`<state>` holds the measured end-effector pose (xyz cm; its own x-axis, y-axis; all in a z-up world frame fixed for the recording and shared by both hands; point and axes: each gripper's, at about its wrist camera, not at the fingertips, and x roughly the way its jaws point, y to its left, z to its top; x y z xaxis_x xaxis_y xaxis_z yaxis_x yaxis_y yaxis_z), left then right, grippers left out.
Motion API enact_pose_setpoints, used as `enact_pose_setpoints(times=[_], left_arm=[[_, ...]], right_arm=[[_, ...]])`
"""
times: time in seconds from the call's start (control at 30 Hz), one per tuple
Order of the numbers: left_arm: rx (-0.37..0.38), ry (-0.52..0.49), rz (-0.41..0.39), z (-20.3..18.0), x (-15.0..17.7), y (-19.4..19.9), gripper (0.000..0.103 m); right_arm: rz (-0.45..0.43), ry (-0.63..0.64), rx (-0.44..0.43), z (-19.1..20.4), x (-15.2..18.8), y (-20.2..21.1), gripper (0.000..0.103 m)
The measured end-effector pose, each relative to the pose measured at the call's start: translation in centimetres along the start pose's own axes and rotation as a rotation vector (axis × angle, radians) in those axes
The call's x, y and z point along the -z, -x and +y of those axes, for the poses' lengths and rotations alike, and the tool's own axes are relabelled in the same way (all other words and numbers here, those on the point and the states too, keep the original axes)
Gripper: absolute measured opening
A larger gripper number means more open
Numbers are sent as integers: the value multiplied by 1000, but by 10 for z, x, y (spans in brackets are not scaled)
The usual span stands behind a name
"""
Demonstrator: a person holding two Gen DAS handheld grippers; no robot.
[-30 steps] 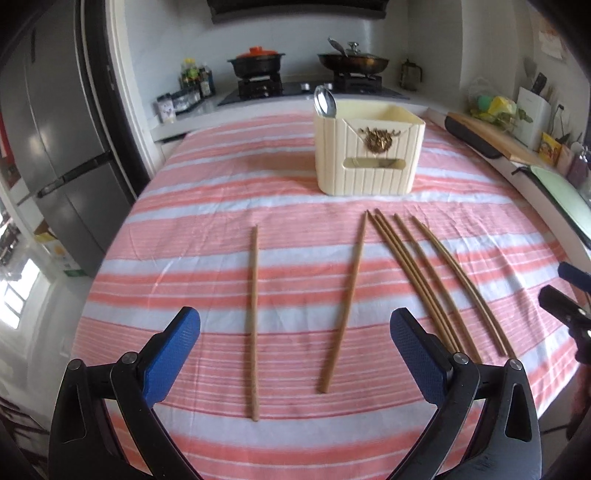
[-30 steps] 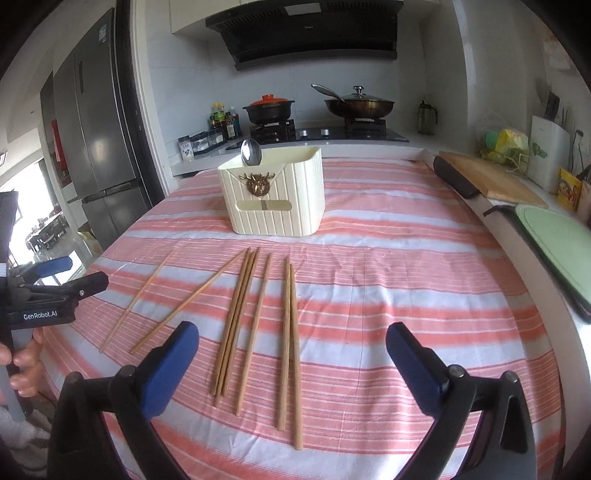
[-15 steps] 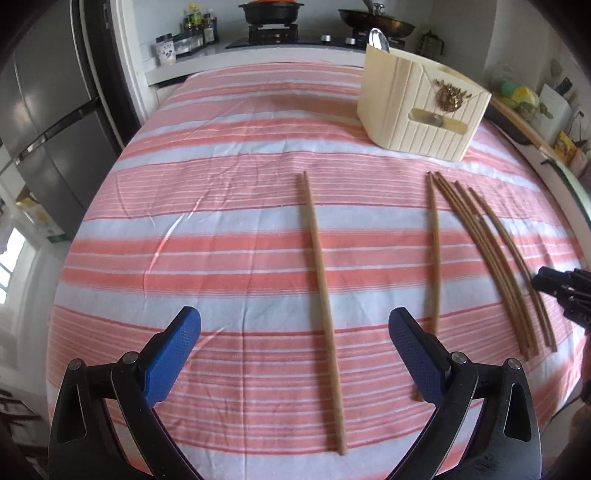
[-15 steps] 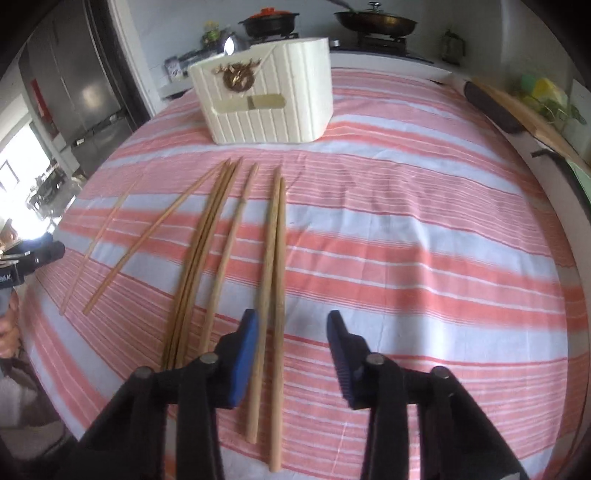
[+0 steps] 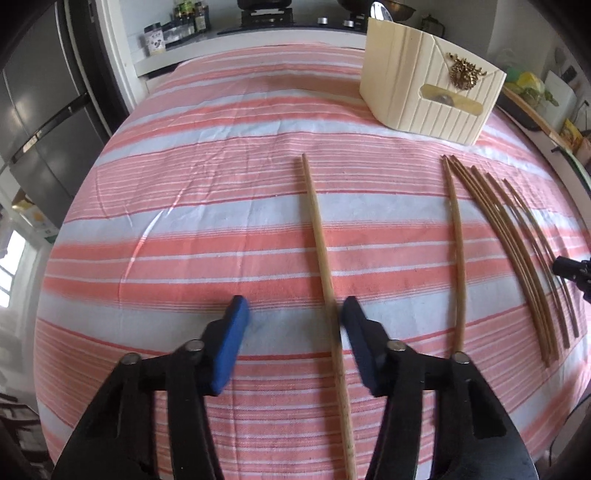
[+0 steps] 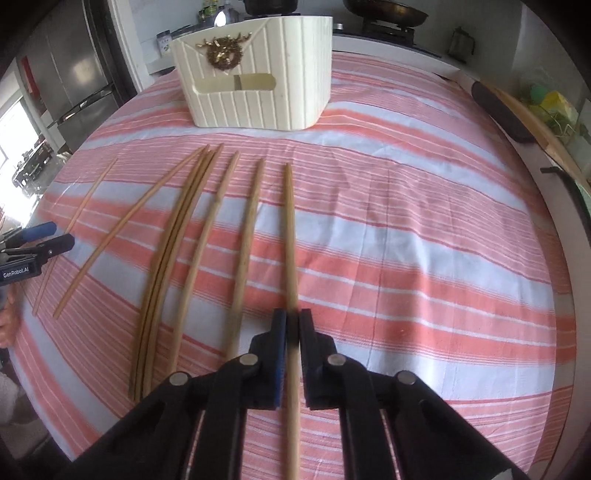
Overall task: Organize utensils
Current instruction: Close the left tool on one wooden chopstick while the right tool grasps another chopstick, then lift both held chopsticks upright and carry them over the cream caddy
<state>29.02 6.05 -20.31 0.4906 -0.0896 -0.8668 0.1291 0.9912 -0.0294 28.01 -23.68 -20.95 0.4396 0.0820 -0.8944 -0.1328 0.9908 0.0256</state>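
Note:
Several wooden chopsticks lie on the striped tablecloth in front of a cream utensil holder (image 5: pixel 432 88), which also shows in the right wrist view (image 6: pixel 255 81). My left gripper (image 5: pixel 293 314) is partly open over the leftmost chopstick (image 5: pixel 317 236), which lies between the jaws close to the right pad (image 5: pixel 352 319). My right gripper (image 6: pixel 291 323) is shut on the rightmost chopstick (image 6: pixel 290 229). The other chopsticks (image 6: pixel 192 229) lie to its left. A spoon (image 5: pixel 382 11) stands in the holder.
The round table's striped cloth (image 5: pixel 207 177) drops off at the near edge. A fridge (image 5: pixel 40 103) stands at the left. A stove with pots is behind the table. A cutting board (image 6: pixel 524 118) lies on the counter at the right.
Both grippers have dropped toward the table. My right gripper has closed onto the rightmost chopstick. My left gripper's jaws have narrowed around the leftmost chopstick.

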Motion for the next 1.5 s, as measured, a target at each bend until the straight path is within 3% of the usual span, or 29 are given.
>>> enact_pose_setpoints(times=[0.03, 0.07, 0.1, 0.33, 0.37, 0.43, 0.5, 0.53, 0.63, 0.73, 0.83, 0.9, 0.97, 1.0, 1.07, 1.13, 1.23, 1.33, 1.5], left_arm=[[6, -4, -2, 0, 3, 2, 28], [1, -11, -3, 0, 6, 5, 12], [8, -16, 3, 0, 9, 6, 6], [58, -56, 56, 4, 29, 22, 8], [69, -64, 66, 5, 27, 22, 11], [84, -84, 80, 6, 19, 19, 29], [79, -108, 85, 6, 10, 14, 54], [68, -127, 91, 7, 5, 9, 55], [69, -146, 115, 10, -12, -5, 56], [80, -140, 146, 13, -33, -16, 50], [85, -127, 171, 14, -55, -29, 36], [81, -128, 179, 11, -66, -35, 21], [87, -138, 181, 5, -74, -40, 7], [81, -143, 175, 1, -76, -41, 5], [58, -153, 150, -5, -76, -39, 4], [69, -138, 117, -8, -75, -31, 4], [117, -105, 14, -6, -72, 7, 4], [150, -99, -128, -10, -70, 61, 4], [253, -71, -354, -7, -56, 148, 4]], right_arm=[[-1, -4, 7, -2, 4, 2, 7], [-1, -3, 12, -3, 9, 5, 7], [1, -3, 18, -6, 14, 8, 7], [68, 1, 35, -26, 48, 31, 7], [83, 0, 31, -28, 48, 32, 8], [100, 0, 4, -32, 47, 31, 17], [111, 4, -22, -34, 40, 28, 28], [122, 8, -27, -32, 35, 24, 35], [150, 50, -27, -25, 20, 13, 37], [155, 84, -19, -22, 1, 2, 37], [164, 75, -21, -21, -22, -10, 36], [161, 68, -19, -20, -36, -17, 36], [156, 71, -7, -18, -49, -24, 30], [149, 68, -1, -18, -55, -26, 23], [142, 40, -8, -20, -65, -30, 6], [114, -17, -37, -27, -68, -29, 6], [4, -94, -96, -36, -70, -4, 6], [-132, -114, -160, -35, -64, 44, 6], [-338, -63, -173, -20, -44, 129, 6]])
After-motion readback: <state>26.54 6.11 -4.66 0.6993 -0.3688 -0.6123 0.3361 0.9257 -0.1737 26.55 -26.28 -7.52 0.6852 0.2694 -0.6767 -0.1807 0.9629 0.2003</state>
